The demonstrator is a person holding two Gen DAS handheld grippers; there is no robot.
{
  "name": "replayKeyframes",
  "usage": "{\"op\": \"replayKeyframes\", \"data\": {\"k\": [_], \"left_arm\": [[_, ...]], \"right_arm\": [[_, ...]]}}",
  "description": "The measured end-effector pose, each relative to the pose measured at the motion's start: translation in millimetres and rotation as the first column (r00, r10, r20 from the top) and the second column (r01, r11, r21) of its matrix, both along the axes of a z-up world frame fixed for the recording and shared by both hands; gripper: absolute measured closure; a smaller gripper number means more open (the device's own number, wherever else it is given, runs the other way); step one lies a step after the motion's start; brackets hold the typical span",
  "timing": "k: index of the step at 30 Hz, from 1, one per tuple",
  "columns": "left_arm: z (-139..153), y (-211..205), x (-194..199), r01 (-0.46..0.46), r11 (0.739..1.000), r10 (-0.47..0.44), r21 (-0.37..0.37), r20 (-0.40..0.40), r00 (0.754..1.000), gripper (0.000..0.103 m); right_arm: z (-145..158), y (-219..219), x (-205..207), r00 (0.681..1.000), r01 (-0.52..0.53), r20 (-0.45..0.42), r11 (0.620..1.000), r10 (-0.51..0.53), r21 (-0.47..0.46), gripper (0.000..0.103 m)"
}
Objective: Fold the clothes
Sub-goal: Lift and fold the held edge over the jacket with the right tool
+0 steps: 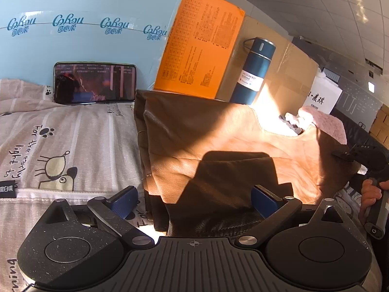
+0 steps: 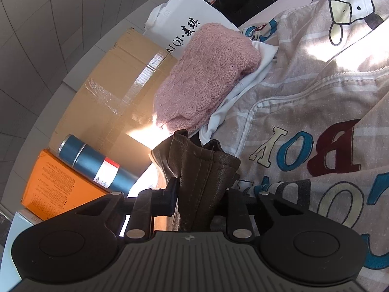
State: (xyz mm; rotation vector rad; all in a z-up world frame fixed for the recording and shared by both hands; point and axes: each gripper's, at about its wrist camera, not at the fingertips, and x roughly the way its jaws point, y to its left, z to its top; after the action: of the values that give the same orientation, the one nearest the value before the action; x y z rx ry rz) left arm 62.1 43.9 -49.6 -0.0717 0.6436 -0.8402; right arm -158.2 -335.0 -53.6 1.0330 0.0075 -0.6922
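Note:
A brown leather garment [image 1: 214, 143] lies spread on the patterned bedsheet [image 1: 73, 146], partly folded, lit by sunlight. My left gripper [image 1: 194, 199] is open, its blue pads [image 1: 126, 199] wide apart over the garment's near edge, which lies between them. My right gripper [image 2: 201, 194] is shut on a bunched edge of the brown leather garment [image 2: 204, 168] and holds it up. In the left wrist view the right gripper's body [image 1: 364, 158] and the hand holding it show at the garment's right edge.
A phone [image 1: 94, 82] leans on a light blue box [image 1: 85, 24]. An orange box [image 1: 199, 48], a blue vacuum bottle [image 1: 252, 70] and a cardboard box [image 2: 109, 92] stand behind. A pink knit sweater [image 2: 206, 73] and white cloth [image 2: 233, 107] lie beside a white box [image 2: 184, 14].

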Motion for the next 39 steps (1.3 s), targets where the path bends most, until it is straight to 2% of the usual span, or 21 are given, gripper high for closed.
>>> {"op": "replayKeyframes", "data": {"k": [4, 8, 13, 17, 21, 25, 29, 34, 39], "left_arm": [[0.3, 0.1, -0.5, 0.007, 1.0, -0.007, -0.003, 0.001, 1.0, 0.002], [0.6, 0.2, -0.7, 0.011, 1.0, -0.011, -0.007, 0.001, 1.0, 0.002], [0.9, -0.3, -1.0, 0.018, 1.0, -0.018, -0.009, 0.003, 1.0, 0.002], [1.1, 0.1, -0.8, 0.019, 1.0, -0.019, -0.012, 0.002, 1.0, 0.002], [0.9, 0.3, -0.9, 0.019, 1.0, -0.019, -0.014, 0.0, 1.0, 0.002], [0.7, 0.5, -0.9, 0.019, 1.0, -0.019, -0.016, -0.003, 1.0, 0.002], [0.5, 0.7, -1.0, 0.019, 1.0, -0.019, -0.017, -0.005, 1.0, 0.002], [0.6, 0.8, -0.9, 0.017, 1.0, -0.017, -0.02, -0.005, 1.0, 0.002], [1.5, 1.8, -0.9, 0.001, 1.0, -0.001, -0.022, -0.002, 1.0, 0.002]], "right_arm": [[2.6, 1.6, -6.5, 0.996, -0.036, 0.079, 0.999, 0.037, -0.014, 0.092], [9.0, 3.4, -11.9, 0.976, -0.108, 0.184, 0.993, 0.114, -0.042, 0.096], [31.9, 15.9, -7.0, 0.949, -0.196, 0.234, 0.976, 0.212, -0.09, 0.096], [49.5, 27.4, 10.6, 0.915, -0.29, 0.264, 0.953, 0.304, -0.091, 0.096], [60.6, 47.5, 31.3, 0.863, -0.404, 0.282, 0.908, 0.418, -0.109, 0.096], [63.3, 72.2, 50.6, 0.814, -0.51, 0.252, 0.851, 0.524, -0.121, 0.096], [62.4, 97.5, 65.7, 0.776, -0.589, 0.165, 0.793, 0.609, -0.157, 0.096], [51.6, 120.9, 84.4, 0.721, -0.679, 0.053, 0.719, 0.691, -0.147, 0.095], [38.4, 142.2, 94.5, 0.665, -0.743, -0.039, 0.656, 0.745, -0.134, 0.085]]}}
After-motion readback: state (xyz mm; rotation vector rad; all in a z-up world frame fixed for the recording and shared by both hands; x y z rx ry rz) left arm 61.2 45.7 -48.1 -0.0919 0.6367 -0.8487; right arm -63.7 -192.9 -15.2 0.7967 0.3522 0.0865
